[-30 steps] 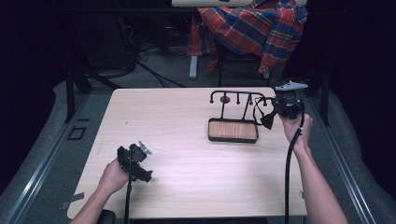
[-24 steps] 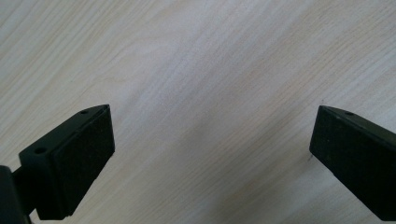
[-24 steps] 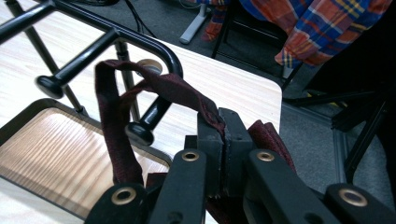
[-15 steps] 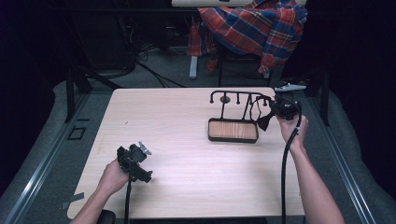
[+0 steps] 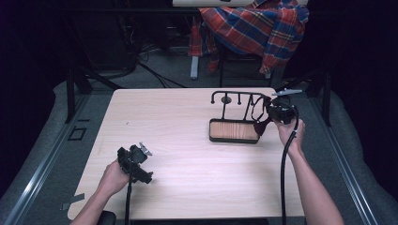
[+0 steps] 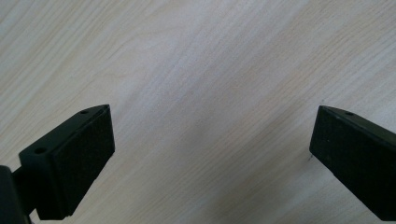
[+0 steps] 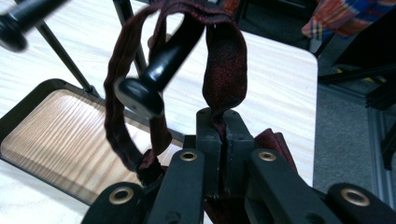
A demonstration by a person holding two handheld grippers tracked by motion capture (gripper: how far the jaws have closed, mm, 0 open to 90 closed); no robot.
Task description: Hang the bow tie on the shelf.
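**Mia:** What was the right hand-held gripper (image 7: 223,122) doing?

**Ben:** Its jaws were shut tight on a dark red band (image 7: 224,60). The band was looped over a peg (image 7: 154,79) of the black rack (image 5: 234,96), at the rack's right end.

**Mia:** How would the band handle?

**Ben:** I think it was soft, light and floppy, not slippery. A pinch on the cloth, like this one, looked good.

**Mia:** What was in the way?

**Ben:** The peg had a fat knob, so the loop could snag there. The rack's wooden tray (image 5: 233,130) lay just below.

**Mia:** And the other one?

**Ben:** The left hand-held gripper (image 6: 210,154) was open over the bare bench (image 5: 187,117), well apart. A checked cloth (image 5: 253,28) hung behind the bench.
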